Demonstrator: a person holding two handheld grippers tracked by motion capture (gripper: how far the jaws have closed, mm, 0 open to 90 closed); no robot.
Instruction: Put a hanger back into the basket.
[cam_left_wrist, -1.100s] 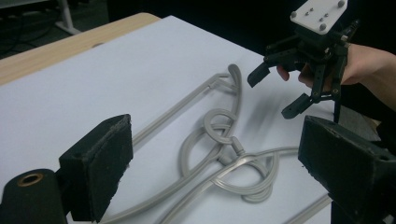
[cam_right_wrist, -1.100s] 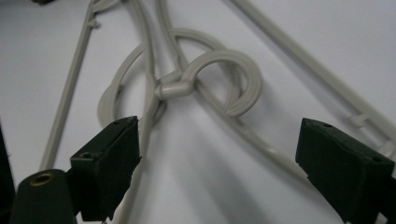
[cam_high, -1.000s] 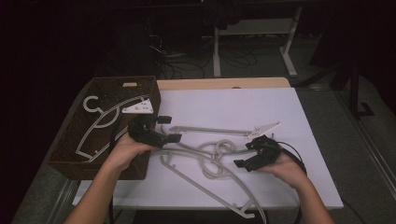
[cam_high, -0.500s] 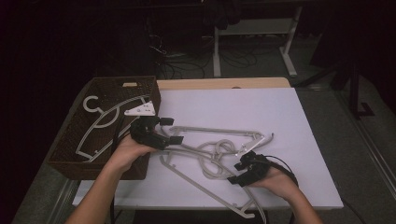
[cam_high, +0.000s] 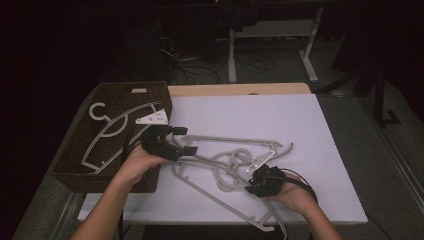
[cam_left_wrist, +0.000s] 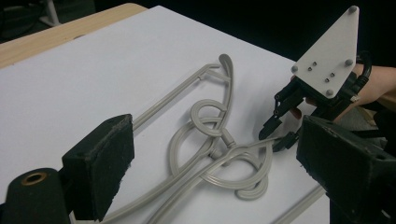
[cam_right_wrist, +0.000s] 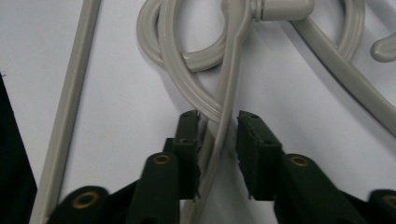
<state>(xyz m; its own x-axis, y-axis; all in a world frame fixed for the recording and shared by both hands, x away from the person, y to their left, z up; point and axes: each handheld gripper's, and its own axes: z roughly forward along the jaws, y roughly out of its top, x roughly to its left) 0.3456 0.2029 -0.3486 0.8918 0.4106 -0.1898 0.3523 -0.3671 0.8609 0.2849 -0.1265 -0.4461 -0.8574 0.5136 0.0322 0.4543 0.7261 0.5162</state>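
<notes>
Several grey plastic hangers (cam_high: 230, 160) lie tangled on the white table top (cam_high: 300, 120), their hooks looped through each other. My right gripper (cam_high: 251, 184) sits low at the tangle's right side. In the right gripper view its jaws (cam_right_wrist: 219, 130) straddle one thin hanger arm (cam_right_wrist: 229, 84); they have just been closing, and a small gap still shows at the right pad. My left gripper (cam_high: 186, 141) hovers open over the tangle's left end, next to the basket, holding nothing. In the left gripper view (cam_left_wrist: 219, 163) the looped hooks (cam_left_wrist: 219, 140) lie between its wide jaws, with the right gripper (cam_left_wrist: 278, 136) beyond.
A brown wicker basket (cam_high: 75, 165) stands at the table's left edge with another grey hanger (cam_high: 107, 132) inside. A wooden strip (cam_high: 240, 89) runs along the table's far edge. Table legs and cables lie in the dark beyond.
My right hand has moved down and left onto the tangle, and its jaws have narrowed around a hanger arm. The left hand has stayed where it was.
</notes>
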